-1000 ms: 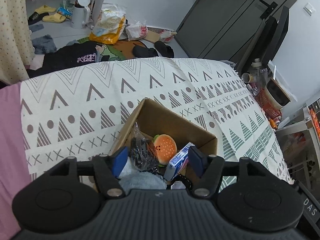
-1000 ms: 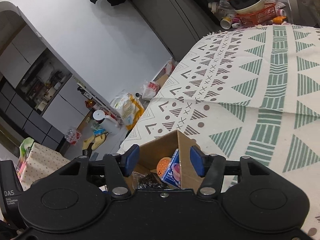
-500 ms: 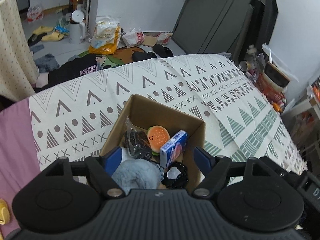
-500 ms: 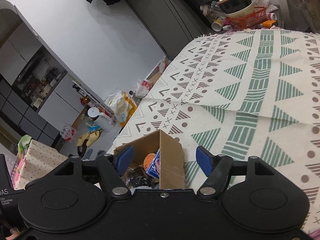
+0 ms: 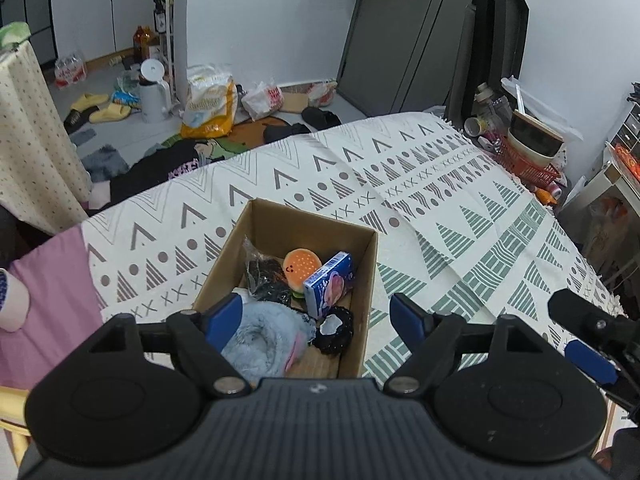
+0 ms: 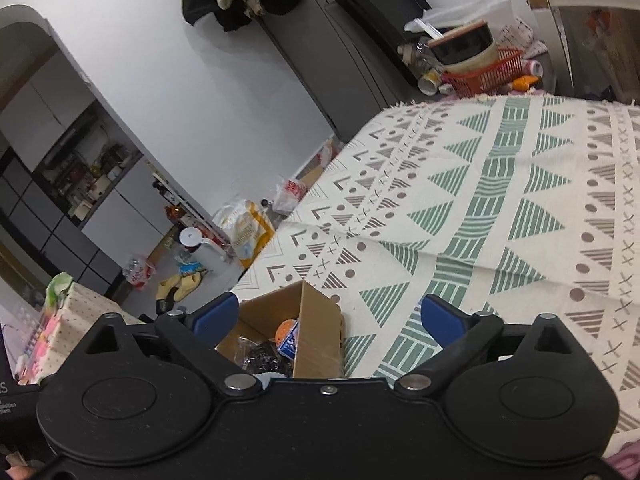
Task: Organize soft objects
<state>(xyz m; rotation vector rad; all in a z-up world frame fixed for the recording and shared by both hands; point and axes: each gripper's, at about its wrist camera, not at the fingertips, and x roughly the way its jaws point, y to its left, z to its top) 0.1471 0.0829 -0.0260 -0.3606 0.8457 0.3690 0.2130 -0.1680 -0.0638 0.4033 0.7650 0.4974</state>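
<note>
With both grippers spread wide and empty, I hover over the packed box [image 5: 362, 280], low centre of frame.
Left gripper [image 5: 316, 318], right gripper [image 6: 330, 318]: nothing held. Burger toy [image 5: 301, 266], blue carton [image 5: 330, 284], black scrunchie [image 5: 334, 330], grey fluffy piece [image 5: 260, 340] crowd inside. Risk: carton leans and could tip over; a descending finger may catch the box wall. Patterned cloth [image 5: 440, 208] otherwise bare.

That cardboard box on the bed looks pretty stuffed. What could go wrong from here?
Two risks, I think. The blue packet leans on edge between the burger toy and the wall of the box, so a nudge might tip it. The box sits on a soft patterned blanket, so pushing down with either open tool (left tool, right tool) could tilt it.
</note>
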